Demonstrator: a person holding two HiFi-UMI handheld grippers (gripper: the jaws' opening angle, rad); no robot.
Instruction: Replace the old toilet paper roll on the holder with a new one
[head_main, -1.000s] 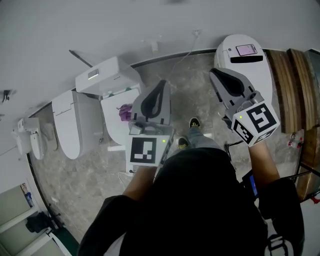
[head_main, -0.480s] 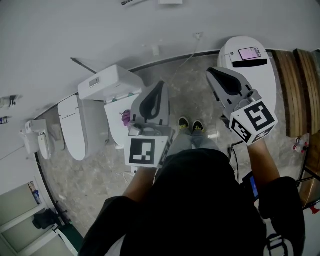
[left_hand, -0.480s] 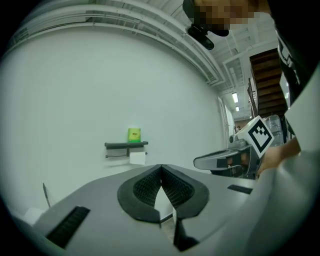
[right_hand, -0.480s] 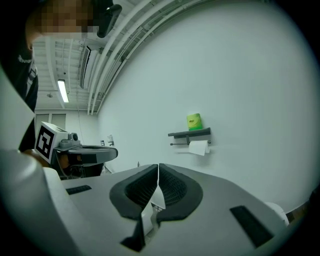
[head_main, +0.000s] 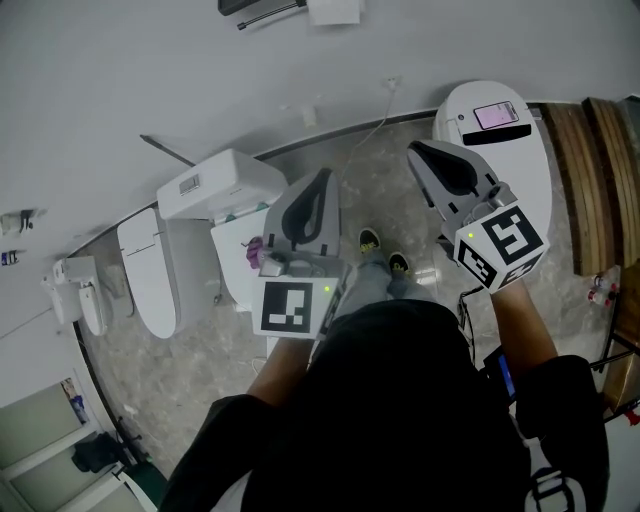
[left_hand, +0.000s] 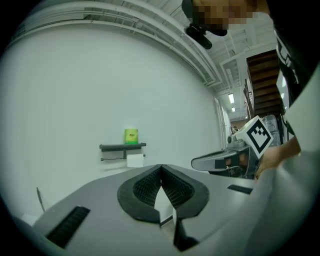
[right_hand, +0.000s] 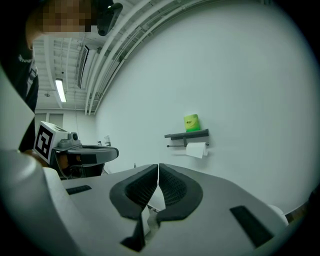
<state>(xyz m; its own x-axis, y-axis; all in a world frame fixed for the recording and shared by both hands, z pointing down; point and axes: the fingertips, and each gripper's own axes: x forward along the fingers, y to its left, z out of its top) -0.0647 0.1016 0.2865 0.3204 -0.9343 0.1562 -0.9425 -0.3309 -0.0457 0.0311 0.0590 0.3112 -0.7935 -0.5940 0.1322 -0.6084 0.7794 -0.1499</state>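
Head view: the person stands on a grey stone floor (head_main: 180, 370) facing a white wall (head_main: 150, 80). The left gripper (head_main: 322, 178) and right gripper (head_main: 418, 152) are held out side by side, both pointing at that wall. A toilet (head_main: 150, 270) stands to the left. At the top edge a dark shelf (head_main: 262, 10) sits on the wall, with a white patch beside it, probably the hanging toilet paper (head_main: 333, 10).

Left gripper view: the jaws are clenched tip to tip on nothing. Well ahead, the toilet paper hangs on its holder (left_hand: 112, 159) under the shelf. A green package (left_hand: 131, 135) stands on top of the shelf.

Right gripper view: these jaws are also pressed together and empty. The shelf, paper and package lie well ahead, to the right of the jaws.
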